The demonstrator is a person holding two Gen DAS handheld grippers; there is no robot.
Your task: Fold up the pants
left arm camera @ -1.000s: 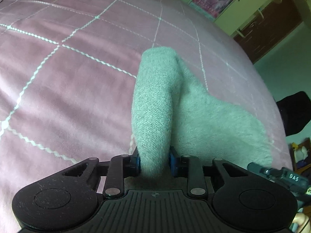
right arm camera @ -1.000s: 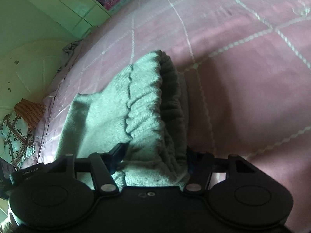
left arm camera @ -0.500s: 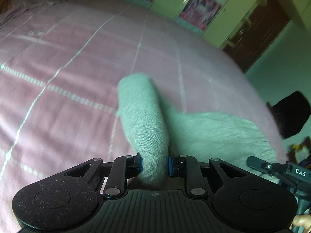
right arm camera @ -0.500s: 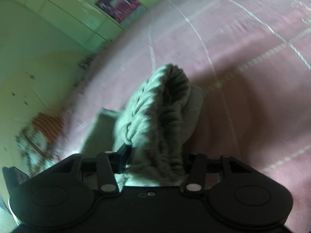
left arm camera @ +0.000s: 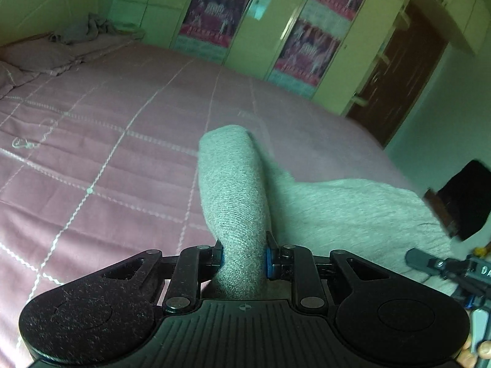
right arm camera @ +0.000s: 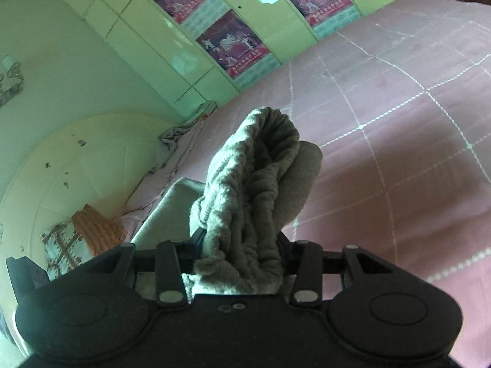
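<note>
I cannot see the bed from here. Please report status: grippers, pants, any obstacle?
Left gripper shut on grey pants. Right gripper shut on their bunched waistband. Pink bedspread ahead, nothing in the way.

Pants [left arm camera: 239,202] lie on the bed [left arm camera: 107,165]; wardrobe [left arm camera: 245,24] stands behind it, pillow [left arm camera: 33,55] far left.

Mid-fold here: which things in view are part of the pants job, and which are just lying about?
In the job: grey pants, left gripper, right gripper, pink bedspread as work surface.

Lying about: crumpled cloth at the bed's far corner, orange patterned fabric.
</note>
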